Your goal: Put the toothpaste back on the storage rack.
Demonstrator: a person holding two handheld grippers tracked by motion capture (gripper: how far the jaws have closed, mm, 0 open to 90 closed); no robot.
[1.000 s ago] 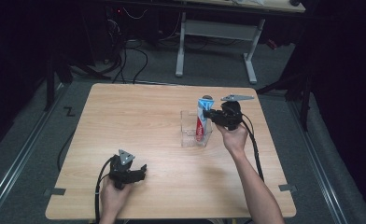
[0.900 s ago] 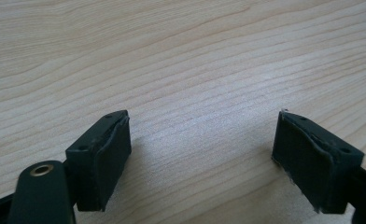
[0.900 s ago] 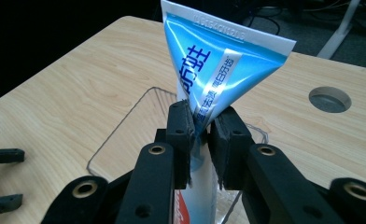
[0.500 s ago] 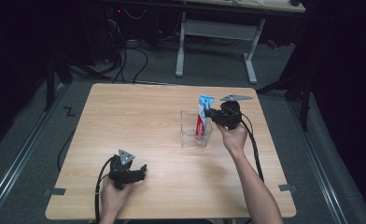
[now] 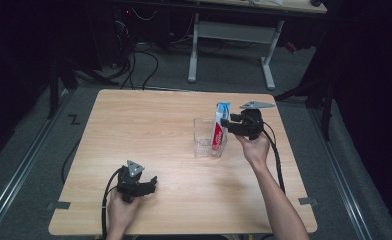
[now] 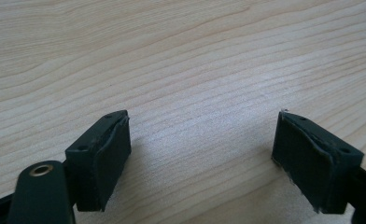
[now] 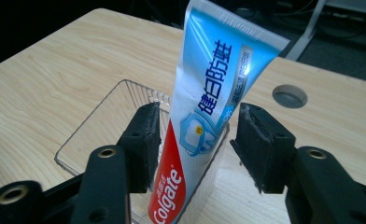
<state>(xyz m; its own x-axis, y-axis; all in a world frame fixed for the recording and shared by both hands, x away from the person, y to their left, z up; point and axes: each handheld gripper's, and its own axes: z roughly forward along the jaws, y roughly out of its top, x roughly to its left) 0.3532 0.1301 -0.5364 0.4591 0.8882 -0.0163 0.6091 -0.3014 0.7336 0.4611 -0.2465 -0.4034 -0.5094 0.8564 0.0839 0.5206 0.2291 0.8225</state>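
**High view: toothpaste tube stood in a clear container, both grippers parted**

High view first, from the left: the left gripper (image 5: 151, 182) is seen low on the wooden bench (image 5: 149, 125), held by the left hand (image 5: 120, 210) near the front edge, well apart from everything else. In the left gripper view its jaws are spread wide over bare wood grain, and nothing is held between them.

Toward the middle right of the bench a clear plastic container (image 5: 202, 136) is placed. A toothpaste tube (image 5: 219, 126) is stood upright in it, at the container's right end, with its flat crimped end upward and its lower part inside the walls.

Just to the right of the tube the right gripper (image 5: 225, 123) is held by the right hand (image 5: 255, 147), with its jaws pointed at the tube. In the right gripper view the toothpaste tube (image 7: 209, 112) is seen between the two jaws, tilted slightly to the right. The jaws are parted to either side of it; a gap is seen at the right jaw, and whether the left jaw touches the tube cannot be told. The word "Colgate" is printed in white on the red lower part. Chinese characters are printed in dark blue along the pale blue upper part, and a tooth emblem is shown between. The clear plastic container (image 7: 97, 121) is seen around the tube's base. A round grey cap (image 7: 289, 96) is set in the bench surface further off to the right.
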